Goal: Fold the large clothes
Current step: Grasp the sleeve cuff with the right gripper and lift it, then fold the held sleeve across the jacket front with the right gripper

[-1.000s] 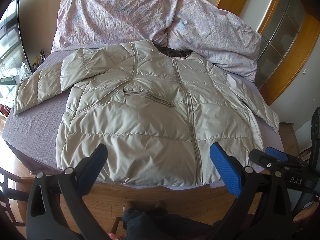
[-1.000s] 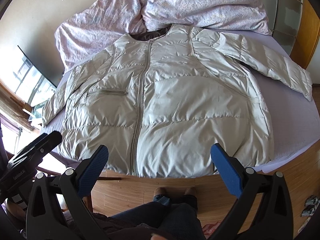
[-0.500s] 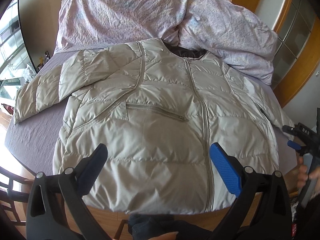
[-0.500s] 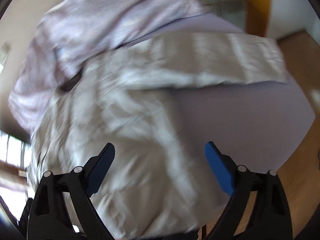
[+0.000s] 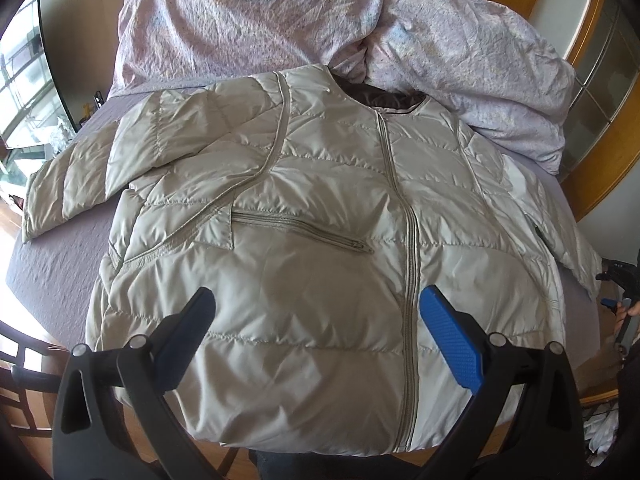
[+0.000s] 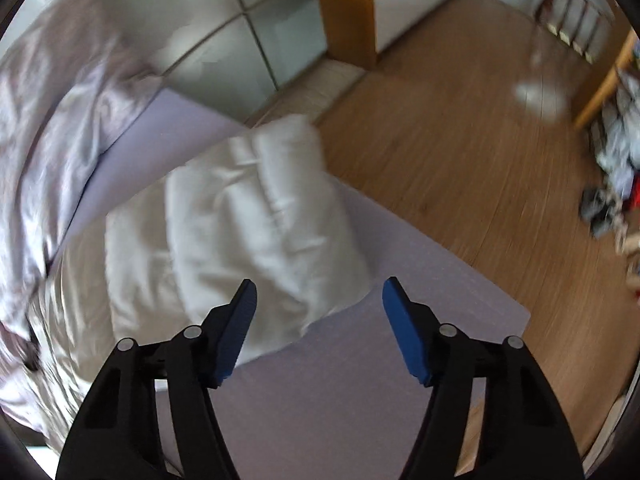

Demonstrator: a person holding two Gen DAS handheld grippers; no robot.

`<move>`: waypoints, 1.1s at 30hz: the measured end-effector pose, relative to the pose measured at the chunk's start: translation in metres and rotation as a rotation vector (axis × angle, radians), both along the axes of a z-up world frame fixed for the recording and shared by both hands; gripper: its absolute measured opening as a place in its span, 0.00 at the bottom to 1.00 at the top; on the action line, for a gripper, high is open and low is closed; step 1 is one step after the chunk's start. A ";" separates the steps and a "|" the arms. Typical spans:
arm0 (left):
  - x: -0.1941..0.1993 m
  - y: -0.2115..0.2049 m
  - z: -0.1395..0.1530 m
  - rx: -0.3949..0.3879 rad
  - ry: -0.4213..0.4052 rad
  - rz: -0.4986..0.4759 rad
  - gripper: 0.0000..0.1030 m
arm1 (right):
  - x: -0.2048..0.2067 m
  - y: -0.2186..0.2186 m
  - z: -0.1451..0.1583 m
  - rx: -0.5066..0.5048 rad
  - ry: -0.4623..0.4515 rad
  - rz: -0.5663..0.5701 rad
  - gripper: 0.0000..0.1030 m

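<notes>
A beige quilted puffer jacket (image 5: 320, 248) lies face up and zipped on the bed's purple sheet (image 5: 52, 264), collar toward the pillows, both sleeves spread out. My left gripper (image 5: 316, 320) is open and empty, hovering over the jacket's lower front near the hem. My right gripper (image 6: 316, 308) is open and empty, just above the jacket's right sleeve (image 6: 256, 220) near its cuff; that view is blurred. The right gripper also shows at the far right edge of the left wrist view (image 5: 618, 280).
Rumpled floral bedding (image 5: 320, 28) is piled at the head of the bed. A wooden-framed glass wardrobe (image 5: 600, 80) stands to the right. Wooden floor (image 6: 460, 152) lies beyond the bed's corner, with scattered clothes (image 6: 612, 184) at the far right.
My left gripper has moved forward over the jacket's hem. My right gripper has swung right, from the jacket's front to above the right sleeve at the bed's corner.
</notes>
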State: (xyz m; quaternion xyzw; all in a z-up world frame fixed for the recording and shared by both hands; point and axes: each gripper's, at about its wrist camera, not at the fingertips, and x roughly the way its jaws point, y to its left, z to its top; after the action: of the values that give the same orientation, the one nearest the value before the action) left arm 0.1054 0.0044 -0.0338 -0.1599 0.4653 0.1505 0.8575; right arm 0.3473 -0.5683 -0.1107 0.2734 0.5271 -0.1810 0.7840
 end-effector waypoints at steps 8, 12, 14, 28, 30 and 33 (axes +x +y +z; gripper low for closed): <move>0.003 -0.005 0.000 0.007 0.016 0.011 0.98 | 0.014 -0.014 -0.022 0.062 -0.001 0.045 0.42; 0.003 0.004 -0.003 -0.004 0.027 0.031 0.98 | 0.017 0.000 -0.018 0.049 -0.030 0.079 0.18; 0.005 0.013 -0.006 -0.006 0.044 0.044 0.98 | 0.015 0.006 -0.010 0.032 -0.040 0.083 0.13; 0.022 0.103 0.001 0.042 0.044 0.076 0.98 | 0.048 0.188 0.110 -0.048 -0.327 0.387 0.10; 0.024 0.116 0.001 0.050 0.048 0.084 0.98 | 0.056 0.230 0.116 -0.028 -0.339 0.468 0.10; 0.022 0.135 0.000 0.046 0.050 0.099 0.98 | 0.064 0.305 0.116 -0.020 -0.311 0.604 0.10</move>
State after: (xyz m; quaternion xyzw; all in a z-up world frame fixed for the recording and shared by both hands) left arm 0.1274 0.1390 -0.0333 -0.1591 0.4745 0.2072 0.8406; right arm 0.4117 -0.2635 0.0049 0.1215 0.4567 0.0982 0.8758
